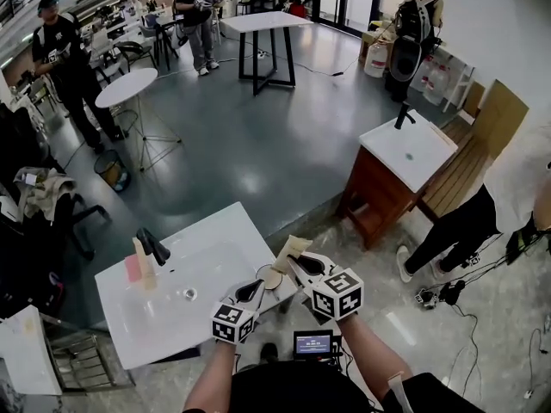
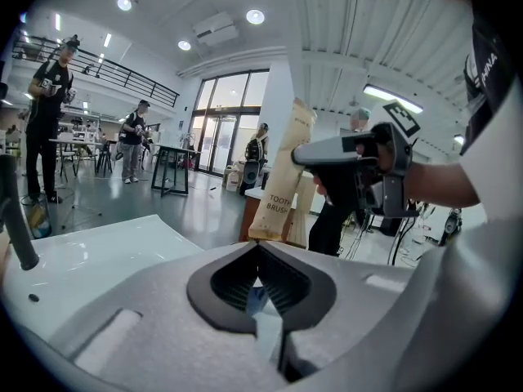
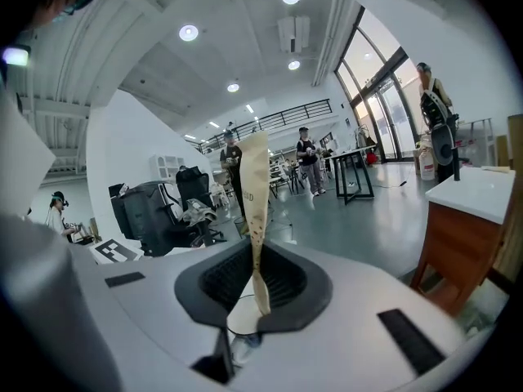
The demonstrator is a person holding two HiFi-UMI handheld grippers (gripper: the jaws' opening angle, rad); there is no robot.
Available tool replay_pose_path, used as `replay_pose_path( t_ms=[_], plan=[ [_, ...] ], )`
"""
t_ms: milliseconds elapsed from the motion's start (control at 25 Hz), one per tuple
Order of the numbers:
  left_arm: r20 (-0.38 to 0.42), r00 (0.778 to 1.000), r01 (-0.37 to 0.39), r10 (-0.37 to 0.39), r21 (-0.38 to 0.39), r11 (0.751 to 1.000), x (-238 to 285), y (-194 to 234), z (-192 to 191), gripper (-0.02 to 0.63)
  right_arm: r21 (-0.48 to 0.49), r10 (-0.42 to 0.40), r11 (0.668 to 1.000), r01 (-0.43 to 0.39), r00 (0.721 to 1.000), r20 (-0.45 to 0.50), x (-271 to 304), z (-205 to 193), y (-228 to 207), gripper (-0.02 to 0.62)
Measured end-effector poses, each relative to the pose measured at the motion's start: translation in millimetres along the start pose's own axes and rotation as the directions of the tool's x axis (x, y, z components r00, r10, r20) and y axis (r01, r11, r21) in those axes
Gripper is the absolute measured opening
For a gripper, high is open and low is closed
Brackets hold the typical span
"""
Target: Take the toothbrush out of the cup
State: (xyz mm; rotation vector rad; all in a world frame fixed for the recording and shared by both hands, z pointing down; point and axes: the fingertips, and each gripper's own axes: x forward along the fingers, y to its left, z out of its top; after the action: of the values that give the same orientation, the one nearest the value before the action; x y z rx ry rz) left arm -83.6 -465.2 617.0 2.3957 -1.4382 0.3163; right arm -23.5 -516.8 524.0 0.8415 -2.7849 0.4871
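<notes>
toothbrush packet pinched over the cup's mouth

right gripper (image 3: 257,245) is pinching the toothbrush packet (image 3: 253,188), a tall kraft-paper sleeve, with its jaws pressed onto the paper low on the sleeve. the packet is standing nearly upright, most of it rising above the jaws. its lower end is hanging right at the mouth of the cup (image 3: 243,320), whose pale rim is showing just beneath the right jaws. whether that end is clear of the rim i cannot tell. in the left gripper view the sleeve is showing printed letters and rising just behind the left jaw tips.

left gripper (image 1: 257,288) is sitting just beside and a little below the right one. its jaw tips are meeting, and the jaws are closing on a pale, clear wall that is looking like the side of the cup. in the head view the cup is lying between the two grippers, at the left one's tips.

both grippers are hovering at the near right corner of a white basin top (image 1: 207,256). a dark tap (image 1: 153,246) is standing at the far edge of that top, with a pink block (image 1: 133,268) just beside it. a second washstand (image 1: 405,155) is standing well apart on the grey floor, and several people (image 1: 197,20) are standing farther back among tables.
</notes>
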Motion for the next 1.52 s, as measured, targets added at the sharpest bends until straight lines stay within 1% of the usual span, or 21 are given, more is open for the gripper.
replay_pose_path(
  t_ms=[120, 320, 480, 720, 840, 1080, 1280, 1520],
  plan=[
    [-0.001, 1.0, 0.018, -0.018, 0.008, 1.0, 5, -5, 1, 0.01, 0.002, -0.031, 1.0, 0.031, 0.999, 0.007, -8, 1, -9, 0.038],
    [-0.016, 0.999, 0.042, -0.042, 0.015, 0.999, 11, -11, -1, 0.009, 0.006, -0.083, 0.997, 0.083, 0.996, -0.016, -19, -12, -23, 0.038],
    [-0.03, 0.998, 0.061, -0.061, 0.015, 0.998, 16, -17, -5, 0.009, -0.003, -0.115, 0.993, 0.115, 0.992, -0.05, -26, -28, -30, 0.038],
    [-0.04, 0.996, 0.084, -0.083, 0.006, 0.996, 17, -23, -11, 0.01, 0.035, -0.134, 0.99, 0.138, 0.986, -0.097, -32, -57, -34, 0.038],
    [-0.044, 0.996, 0.081, -0.081, 0.0, 0.997, 15, -22, -14, 0.009, 0.051, -0.136, 0.988, 0.143, 0.983, -0.121, -33, -71, -33, 0.038],
    [-0.019, 0.998, 0.063, -0.062, 0.01, 0.998, 10, -20, -14, 0.009, 0.054, -0.135, 0.988, 0.146, 0.978, -0.162, -29, -95, -27, 0.037],
    [-0.002, 0.999, 0.038, -0.038, 0.002, 0.999, 6, -11, -10, 0.009, 0.038, -0.125, 0.99, 0.133, 0.978, -0.169, -21, -93, -24, 0.037],
    [-0.003, 1.0, 0.011, -0.011, -0.001, 1.0, 3, -5, -8, 0.009, 0.016, -0.119, 0.992, 0.123, 0.978, -0.169, -17, -86, -21, 0.035]
  ],
)
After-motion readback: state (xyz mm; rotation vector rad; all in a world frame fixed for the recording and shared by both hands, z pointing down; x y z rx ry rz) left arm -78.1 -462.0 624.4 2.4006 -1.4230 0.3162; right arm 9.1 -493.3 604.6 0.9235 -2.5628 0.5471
